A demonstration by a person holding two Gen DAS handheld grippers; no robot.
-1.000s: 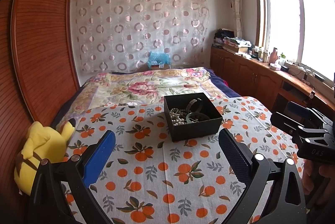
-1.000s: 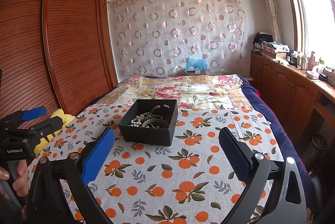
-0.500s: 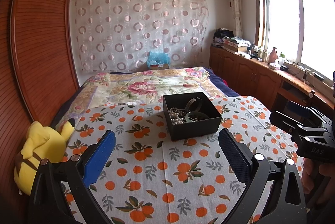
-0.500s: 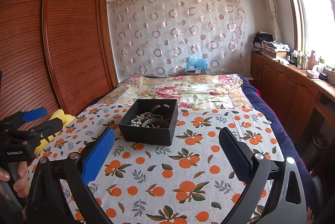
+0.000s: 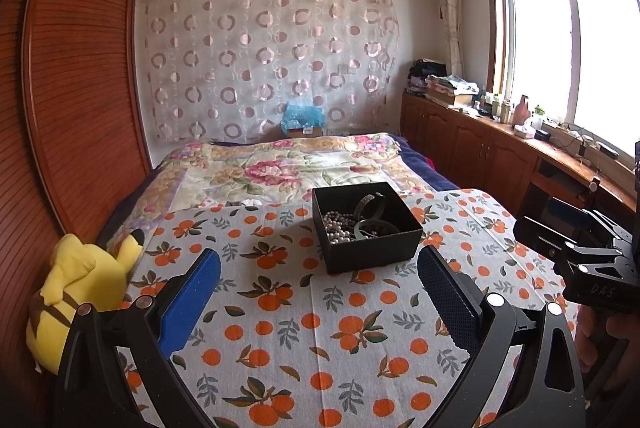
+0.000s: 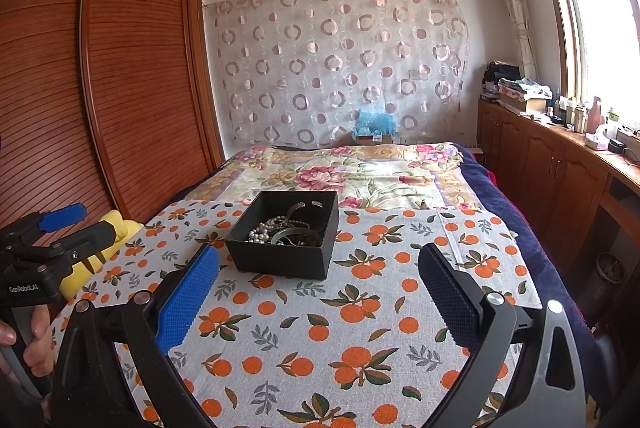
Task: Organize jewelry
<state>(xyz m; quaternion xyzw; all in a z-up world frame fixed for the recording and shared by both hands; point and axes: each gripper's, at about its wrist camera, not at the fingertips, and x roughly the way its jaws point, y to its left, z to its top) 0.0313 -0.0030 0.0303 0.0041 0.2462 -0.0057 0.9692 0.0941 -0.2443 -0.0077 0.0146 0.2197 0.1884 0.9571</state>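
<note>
A black open box [image 5: 374, 250] [image 6: 280, 260] sits on the orange-print cloth. Inside lie a pearl necklace [image 5: 338, 228] [image 6: 260, 231], a dark green bangle [image 5: 372, 228] [image 6: 290, 234] and a silver cuff bracelet [image 5: 370, 202] [image 6: 298, 207]. My left gripper [image 5: 320, 290] is open with nothing between its fingers, hovering short of the box. My right gripper [image 6: 320, 288] is open too, also nearer than the box and a little to its right. Each gripper shows at the edge of the other's view, held by a hand.
The orange-print cloth [image 5: 304, 328] covers the near part of a bed with a floral quilt [image 5: 280, 168]. A yellow plush toy [image 5: 76, 292] lies at the left edge by the wooden wardrobe [image 5: 80, 88]. Wooden cabinets [image 5: 500, 156] line the right wall under the window.
Both grippers have drifted slightly; the box sits a touch closer in the views. Jaws remain open and the jewelry has not moved.
</note>
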